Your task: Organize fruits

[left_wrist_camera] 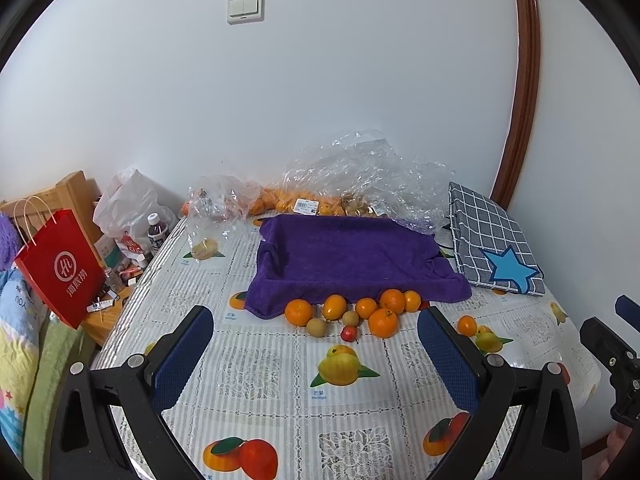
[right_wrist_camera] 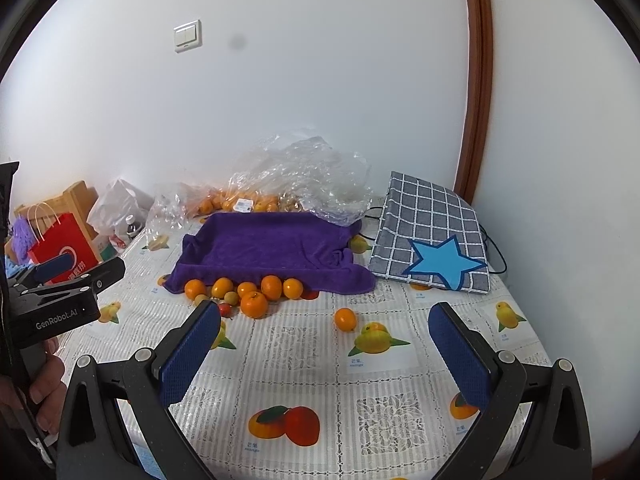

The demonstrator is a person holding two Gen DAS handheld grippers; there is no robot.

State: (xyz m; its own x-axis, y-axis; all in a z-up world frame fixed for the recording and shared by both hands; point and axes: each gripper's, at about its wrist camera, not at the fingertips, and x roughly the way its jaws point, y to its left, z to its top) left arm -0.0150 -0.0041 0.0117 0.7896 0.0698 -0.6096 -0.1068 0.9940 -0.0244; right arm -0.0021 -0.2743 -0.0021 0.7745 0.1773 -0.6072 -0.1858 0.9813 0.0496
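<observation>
I see the fruits (left_wrist_camera: 360,314), oranges plus small brown and red ones, clustered on the table (left_wrist_camera: 256,376) against the purple towel (left_wrist_camera: 344,264). One orange (right_wrist_camera: 345,319) sits apart. Both grippers' jaws wide open, empty. Only right view shows a hand (right_wrist_camera: 44,392).

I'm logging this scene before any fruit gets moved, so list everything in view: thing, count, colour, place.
oranges: six clustered plus one apart, orange, at the tray's front edge
small brown fruits: two, tan, among the oranges
small red fruit: one, red, in front of the cluster
towel-lined tray: one, purple, table centre
clear plastic bags: several, holding more orange fruit, against the wall
checked cushion: one, grey with a blue star, right of the tray
tablecloth: one, white with fruit prints, over the table
paper bag: one, red, left of the table
bottle: one, dark with a white cap, left rear
light switch: one, white, on the wall
left gripper: blue pads, open
right gripper: blue pads, open
</observation>
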